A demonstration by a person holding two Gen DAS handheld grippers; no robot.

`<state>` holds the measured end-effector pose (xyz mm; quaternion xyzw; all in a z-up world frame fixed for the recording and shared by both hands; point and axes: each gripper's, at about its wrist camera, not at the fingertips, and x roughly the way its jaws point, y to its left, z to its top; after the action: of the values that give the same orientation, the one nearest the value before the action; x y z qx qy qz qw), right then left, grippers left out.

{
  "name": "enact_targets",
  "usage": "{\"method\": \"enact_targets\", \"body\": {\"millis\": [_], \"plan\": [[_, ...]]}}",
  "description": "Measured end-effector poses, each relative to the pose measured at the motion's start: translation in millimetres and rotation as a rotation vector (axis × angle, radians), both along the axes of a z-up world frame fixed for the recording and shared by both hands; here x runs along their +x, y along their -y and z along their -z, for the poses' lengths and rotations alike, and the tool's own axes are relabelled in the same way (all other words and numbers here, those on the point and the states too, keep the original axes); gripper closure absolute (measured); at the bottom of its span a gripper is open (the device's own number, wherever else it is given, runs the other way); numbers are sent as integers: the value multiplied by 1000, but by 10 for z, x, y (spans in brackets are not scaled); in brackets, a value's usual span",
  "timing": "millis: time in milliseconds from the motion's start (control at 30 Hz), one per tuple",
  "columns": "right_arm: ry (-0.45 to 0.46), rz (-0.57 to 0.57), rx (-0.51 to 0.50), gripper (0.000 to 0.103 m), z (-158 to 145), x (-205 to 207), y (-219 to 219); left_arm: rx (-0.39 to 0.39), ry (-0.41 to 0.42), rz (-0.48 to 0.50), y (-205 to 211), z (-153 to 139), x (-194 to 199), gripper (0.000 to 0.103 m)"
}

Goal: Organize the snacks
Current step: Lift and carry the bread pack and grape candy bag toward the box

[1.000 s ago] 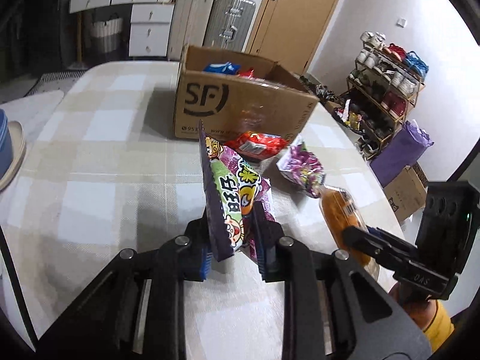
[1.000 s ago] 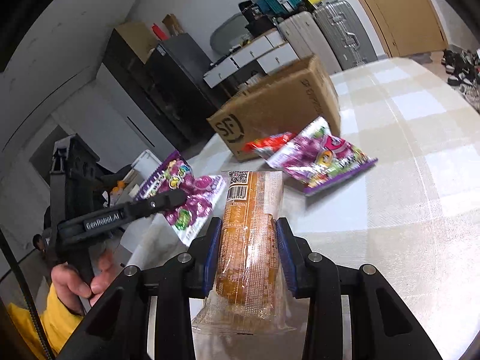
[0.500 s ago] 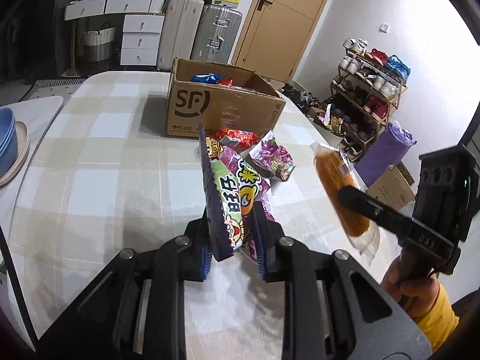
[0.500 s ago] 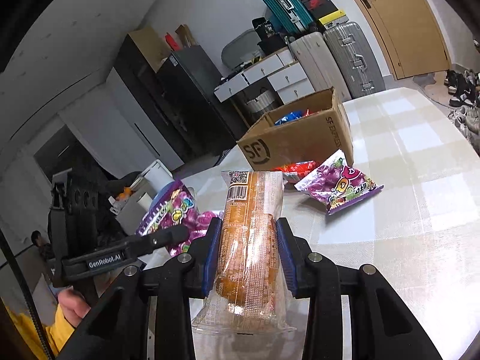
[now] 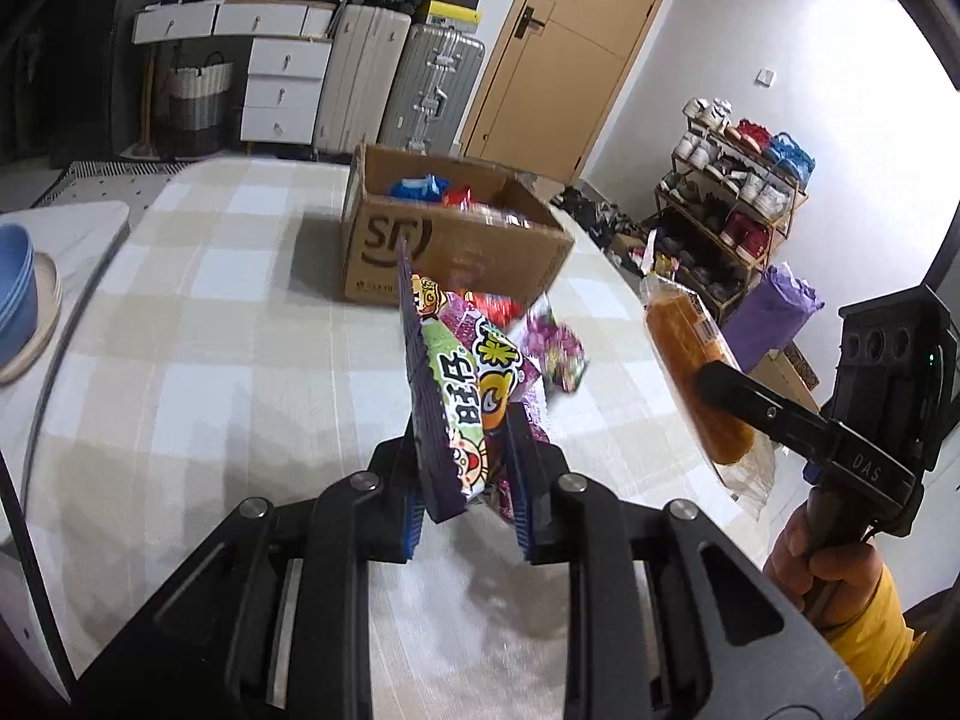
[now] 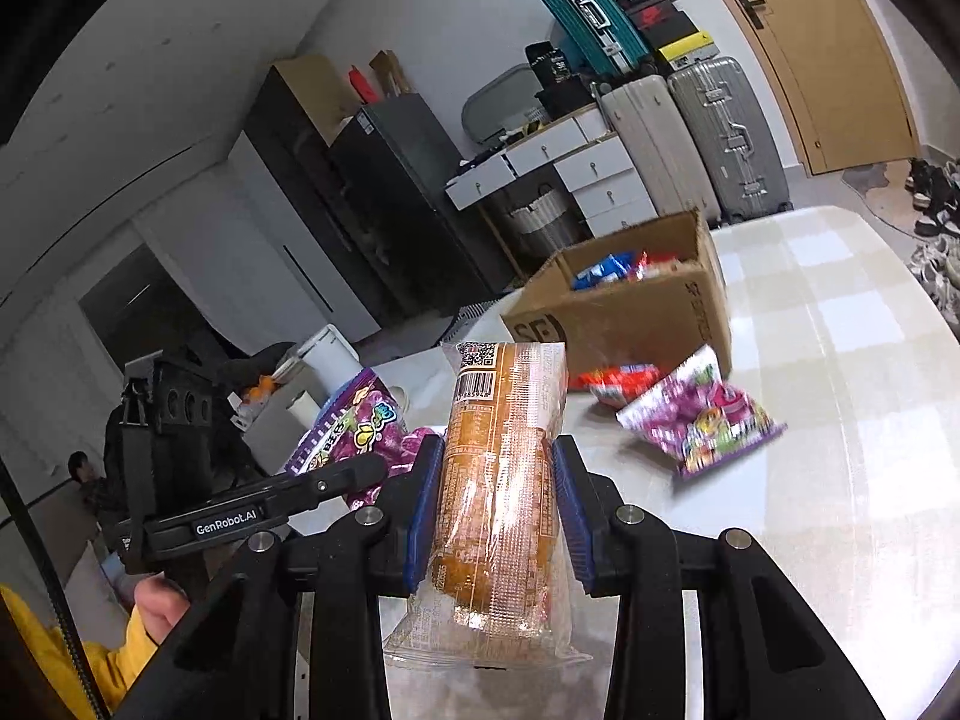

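Note:
My left gripper [image 5: 468,468] is shut on a purple candy bag [image 5: 456,384] held upright above the checked table [image 5: 210,330]. My right gripper [image 6: 495,480] is shut on a clear-wrapped orange bread roll [image 6: 501,468], also lifted off the table. Each gripper shows in the other view: the right gripper [image 5: 708,381] with the bread roll [image 5: 690,372] at right, the left gripper [image 6: 360,468] with the candy bag [image 6: 354,426] at left. An open cardboard box [image 5: 450,246] with snacks inside stands ahead. A red packet [image 6: 618,381] and a second purple bag [image 6: 702,423] lie before it.
Blue bowls [image 5: 18,294] sit at the table's left edge. Suitcases [image 5: 432,90], white drawers [image 5: 282,78] and a door stand behind. A shoe rack [image 5: 732,204] and a purple bag [image 5: 774,312] are on the floor at right. A hand in a yellow sleeve [image 5: 852,600] holds the right gripper.
Both grippers have risen from the table with their snacks, so the box and loose packets look farther below. The bread roll has lifted higher in the left wrist view.

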<state>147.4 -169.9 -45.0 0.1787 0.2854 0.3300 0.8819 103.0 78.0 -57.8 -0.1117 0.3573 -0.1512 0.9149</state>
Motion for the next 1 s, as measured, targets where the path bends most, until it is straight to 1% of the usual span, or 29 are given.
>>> {"method": "enact_targets", "body": {"millis": [200,233,333,433,500,633,733,800,867,1000], "plan": [[16,-21,39,67,-283,367,4,19,44,3,-1,-284,264,83],[21,-24,37,67,-321,405,-1,27,46,10,9,-334,333,83],[42,-25,13,67,-486,613,-21,72,49,-8,53,-495,551,83],[57,-30,-1,67,-603,797,-35,74,66,-3,74,-653,738,83],[52,-36,8,67,-662,956,-37,79,85,4,104,-763,872,83],[20,-25,40,67,-766,1316,-19,84,92,7,158,-921,1220,83],[23,-17,25,67,-857,1563,-41,93,87,6,200,-995,1522,83],[30,-19,19,67,-923,1684,-67,107,92,-14,213,-1021,1742,83],[29,-18,16,67,-983,1831,-96,110,77,-22,236,-1007,2001,83],[23,-16,1,67,-1029,2086,-146,109,54,-36,278,-921,2373,83]]}}
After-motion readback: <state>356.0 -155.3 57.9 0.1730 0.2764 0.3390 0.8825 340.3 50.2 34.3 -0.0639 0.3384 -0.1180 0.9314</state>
